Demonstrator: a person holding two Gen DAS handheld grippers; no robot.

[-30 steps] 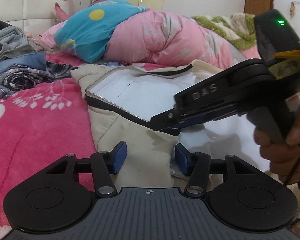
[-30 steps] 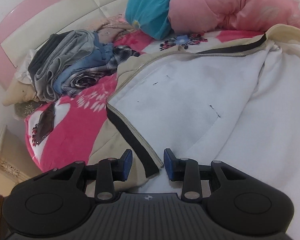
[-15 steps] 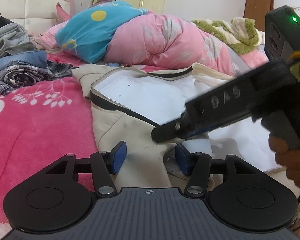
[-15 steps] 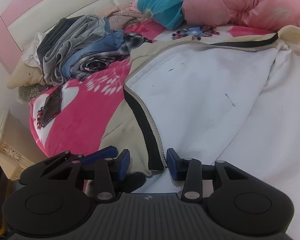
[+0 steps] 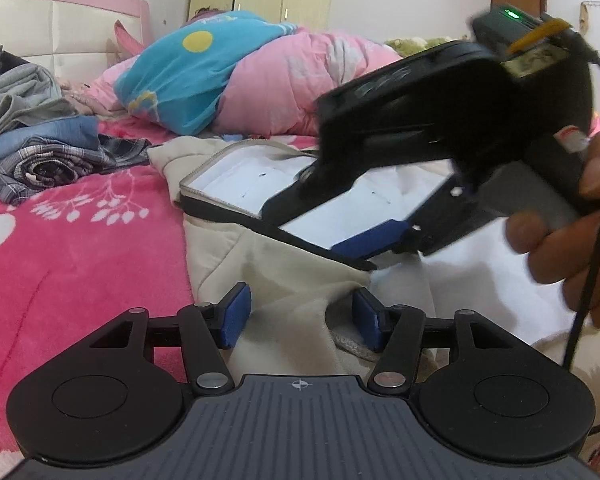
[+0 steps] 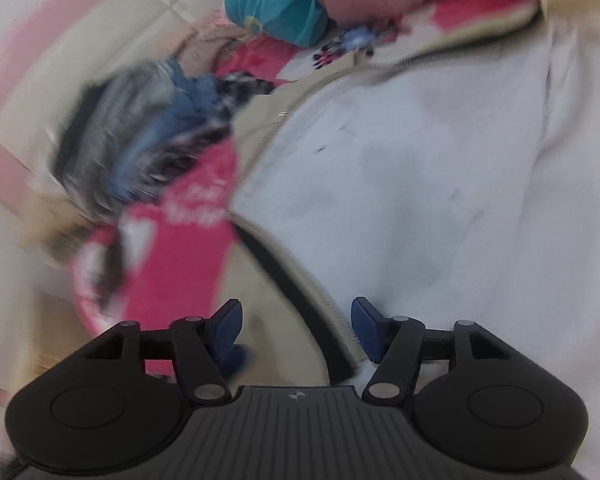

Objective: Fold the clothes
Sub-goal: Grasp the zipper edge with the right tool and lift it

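1. Broadly, the bed under its pink blanket (image 5: 80, 248) fills both views, with a heap of bedding (image 5: 260, 88) at the far side and a pile of other clothes (image 5: 48, 148) towards the headboard.

2. The task's thing is the cream jacket (image 5: 284, 276), lying open on the blanket with its white lining (image 6: 420, 184) up. It spreads straight ahead of both grippers and off to the right.

3. The zipper edge (image 6: 300, 276), with its dark band, is the relation that counts. It runs as a long line from just in front of the right gripper away towards the far side of the bed, slanting left to right in the left wrist view.

4. The right gripper (image 6: 296, 324) is the nearer one to that edge. Its jaws have just been opening and now stand wide; the dark band passes between the blue pads without either pad pressing on it. Its view is smeared by motion.

5. The left gripper (image 5: 300, 320) sits low over the cream outer cloth near the jacket's near corner. Its jaws stand apart, cloth bunched between them but not pinched.

6. The person's hand (image 5: 572, 232) holds the right gripper's handle. I judge the next grasp falls to the right side, at the zipper edge's near end.
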